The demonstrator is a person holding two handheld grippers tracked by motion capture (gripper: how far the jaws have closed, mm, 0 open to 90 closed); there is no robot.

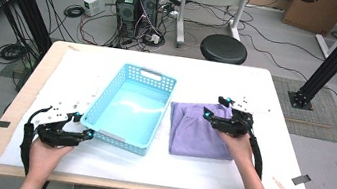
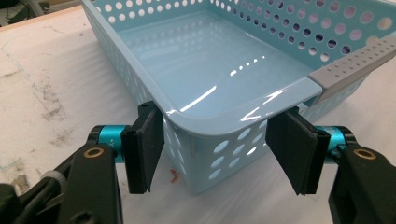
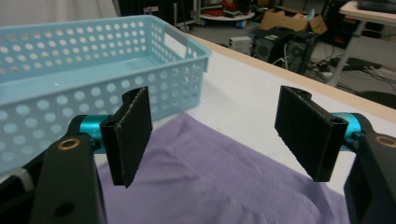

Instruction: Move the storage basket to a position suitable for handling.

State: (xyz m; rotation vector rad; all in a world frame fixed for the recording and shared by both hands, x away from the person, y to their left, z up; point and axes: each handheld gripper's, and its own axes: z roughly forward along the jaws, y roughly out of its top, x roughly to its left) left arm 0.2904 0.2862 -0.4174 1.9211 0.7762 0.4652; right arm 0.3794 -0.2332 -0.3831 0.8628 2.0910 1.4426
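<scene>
The cloth (image 1: 199, 132) lies folded beside the empty basket (image 1: 105, 100), not yet inside. The left gripper (image 1: 87, 134) straddles the basket's corner with jaws apart, and the right gripper (image 1: 212, 108) hovers released over the cloth.

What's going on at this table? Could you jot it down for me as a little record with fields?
Surface: white table
Basket: light blue plastic basket, nothing inside, mid-table
Cloth: folded purple cloth, flat, right of the basket
Left hand-held gripper: jaws open, one on either side of the basket's near corner, pads not pressing
Right hand-held gripper: jaws open, above the cloth, nothing between them
Likely work: putting the cloth into the basket
</scene>
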